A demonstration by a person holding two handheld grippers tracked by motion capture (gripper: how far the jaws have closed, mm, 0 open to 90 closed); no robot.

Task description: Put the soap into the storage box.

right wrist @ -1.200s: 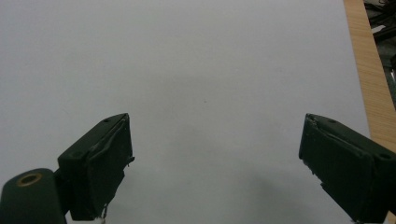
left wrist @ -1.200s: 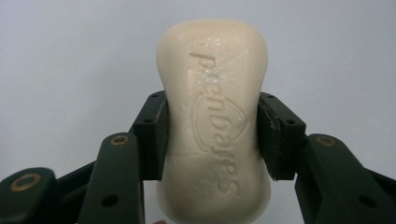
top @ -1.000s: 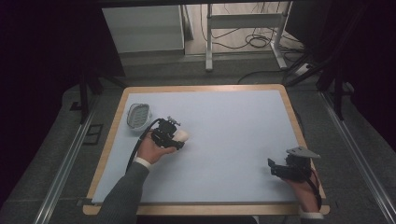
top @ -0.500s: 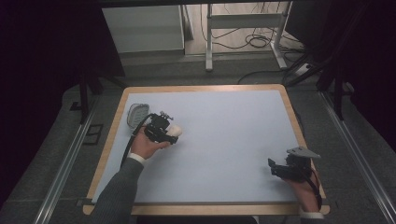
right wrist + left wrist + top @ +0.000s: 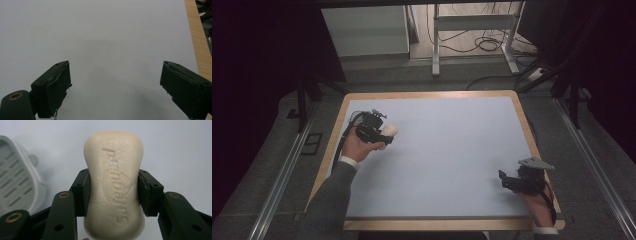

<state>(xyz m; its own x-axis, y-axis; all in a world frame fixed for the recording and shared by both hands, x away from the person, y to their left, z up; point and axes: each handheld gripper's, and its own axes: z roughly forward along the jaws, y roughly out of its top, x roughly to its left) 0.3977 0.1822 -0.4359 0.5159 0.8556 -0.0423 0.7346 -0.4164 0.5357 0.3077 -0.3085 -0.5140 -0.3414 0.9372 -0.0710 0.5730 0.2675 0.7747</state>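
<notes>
Soap bar (image 5: pixel 113 182) | lower end cut off | clamped in left tool (image 5: pixel 113 192)

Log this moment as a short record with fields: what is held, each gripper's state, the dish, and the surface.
held item: cream, waisted bar of soap with embossed lettering
left gripper: shut on the soap, pads pressing its narrow middle from both sides, at the table's left in the high view
right gripper: open, nothing between its jaws, low over the table near its right edge
soap dish: pale grey, slatted plastic, on the table beside the held soap, empty where it shows
surface: light blue table top with wooden rim
</notes>
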